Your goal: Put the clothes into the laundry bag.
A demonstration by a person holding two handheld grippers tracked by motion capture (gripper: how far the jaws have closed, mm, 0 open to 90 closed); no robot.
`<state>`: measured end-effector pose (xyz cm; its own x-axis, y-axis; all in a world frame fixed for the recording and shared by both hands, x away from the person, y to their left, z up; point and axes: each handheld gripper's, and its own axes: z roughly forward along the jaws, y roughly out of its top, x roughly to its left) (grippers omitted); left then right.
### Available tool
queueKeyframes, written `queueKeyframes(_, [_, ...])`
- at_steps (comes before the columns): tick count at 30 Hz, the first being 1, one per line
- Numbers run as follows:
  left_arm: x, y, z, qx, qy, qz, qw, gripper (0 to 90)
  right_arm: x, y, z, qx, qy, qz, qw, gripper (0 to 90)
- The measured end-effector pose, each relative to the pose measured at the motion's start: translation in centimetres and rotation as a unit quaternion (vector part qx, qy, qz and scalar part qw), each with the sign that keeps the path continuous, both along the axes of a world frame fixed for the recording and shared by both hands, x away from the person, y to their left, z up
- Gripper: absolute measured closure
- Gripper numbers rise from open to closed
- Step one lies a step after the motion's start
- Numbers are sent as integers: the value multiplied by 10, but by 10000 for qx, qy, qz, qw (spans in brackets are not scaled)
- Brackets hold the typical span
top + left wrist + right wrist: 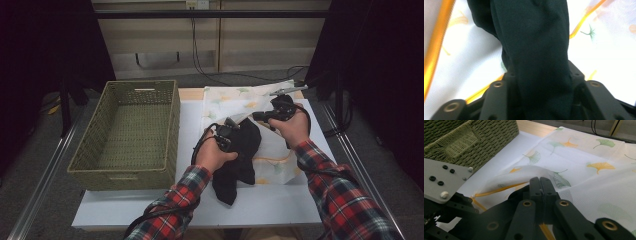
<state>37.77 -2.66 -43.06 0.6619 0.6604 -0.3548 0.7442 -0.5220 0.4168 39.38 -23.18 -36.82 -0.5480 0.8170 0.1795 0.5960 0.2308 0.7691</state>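
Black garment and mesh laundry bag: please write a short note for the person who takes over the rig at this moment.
Left gripper: jaws closed around the black garment; the cloth fills the gap between them in the left gripper view.
Right gripper: shut on the zipper edge of the white mesh laundry bag, holding that edge lifted.
Places: the bag, printed with ginkgo leaves, lies on the white table; the garment lies on its near part, one end hanging toward the table's near edge. The green woven basket stands at the left, nothing in it.
Done: both grips are taken.
Left, probably: put the garment into the bag, close the zipper.
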Motion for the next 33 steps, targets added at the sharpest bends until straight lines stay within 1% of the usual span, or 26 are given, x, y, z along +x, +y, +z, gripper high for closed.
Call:
queueKeyframes(2, [0, 0, 0, 4, 30, 57, 10000, 648, 0, -1, 0, 8, -11, -10, 10000, 900])
queueKeyframes(4, [1, 1, 1, -45, 68, 137, 9999, 694, 0, -1, 0, 26, -9, -8, 10000, 900])
queueKeyframes(5, [2, 1, 2, -41, 117, 177, 9998, 703, 0, -1, 0, 27, -9, -7, 10000, 900])
queueKeyframes(6, [2, 0, 2, -86, 122, 201, 9997, 711, 0, -1, 0, 20, -11, -6, 10000, 900])
queueKeyframes(8, [3, 1, 5, -36, 163, 164, 9997, 725, 0, -1, 0, 37, -11, -5, 10000, 900])
queueKeyframes(9, [3, 0, 6, -50, 143, 245, 9996, 728, 0, -1, 0, 39, -13, -12, 10000, 900])
queueKeyframes(10, [4, 0, 8, -91, 176, 264, 9995, 731, 0, -1, 0, 42, -6, -8, 10000, 900])
queueKeyframes(11, [4, -1, 9, -153, 132, 292, 9994, 734, 0, -1, 0, 39, -6, -1, 10000, 900])
queueKeyframes(12, [5, -1, 10, -113, 107, 278, 9995, 736, 0, -1, 0, 36, -8, -1, 10000, 900])
queueKeyframes(14, [6, -2, 14, -181, 62, 353, 9992, 740, 0, -1, 0, 39, -8, 3, 10000, 900])
queueKeyframes(15, [8, -1, 15, -148, 66, 273, 9995, 741, 0, -1, 0, 44, -7, 0, 10000, 900])
queueKeyframes(16, [8, -2, 16, -179, 31, 337, 9993, 742, 0, -1, 0, 45, -4, 1, 10000, 900])
queueKeyframes(17, [9, -2, 17, -183, 39, 316, 9993, 743, 0, -1, 0, 44, -11, -1, 10000, 900])
queueKeyframes(18, [10, -3, 17, -226, -3, 367, 9991, 743, 0, 0, 0, 52, -15, 5, 10000, 900])
queueKeyframes(19, [11, -4, 18, -240, 36, 370, 9990, 743, 1, 0, 0, 61, -29, 18, 10000, 900])
queueKeyframes(20, [11, -4, 18, -250, 24, 421, 9988, 743, 1, 0, 0, 64, -25, 19, 10000, 900])
queueKeyframes(21, [11, -5, 18, -236, 9, 406, 9989, 743, 1, 0, 0, 58, -27, 19, 10000, 900])
queueKeyframes(23, [12, -6, 19, -249, 50, 401, 9989, 743, 1, -1, 0, 63, -31, 23, 10000, 900])
queueKeyframes(26, [13, -7, 20, -271, 44, 468, 9985, 743, 0, -1, 0, 65, 12, -7, 10000, 900])
queueKeyframes(27, [14, -6, 20, -288, 94, 429, 9986, 743, 0, -1, 0, 66, -9, 4, 10000, 900])
queueKeyframes(28, [14, -6, 20, -327, 93, 451, 9984, 743, 0, -1, 0, 67, -8, -2, 10000, 900])
queueKeyframes(29, [14, -6, 21, -317, 97, 420, 9986, 743, 0, -1, 0, 70, -8, 3, 10000, 900])
queueKeyframes(30, [14, -7, 21, -354, 106, 490, 9981, 743, 0, -1, 0, 69, -15, 0, 10000, 900])
queueKeyframes(31, [14, -8, 22, -370, 80, 506, 9980, 744, 0, -1, 1, 59, -23, 5, 10000, 900])
queueKeyframes(32, [14, -8, 23, -341, 95, 451, 9984, 744, 0, 0, 0, 62, -21, 18, 10000, 900])
queueKeyframes(33, [15, -8, 23, -338, 90, 455, 9984, 743, 0, 0, 0, 61, -25, 17, 10000, 900])
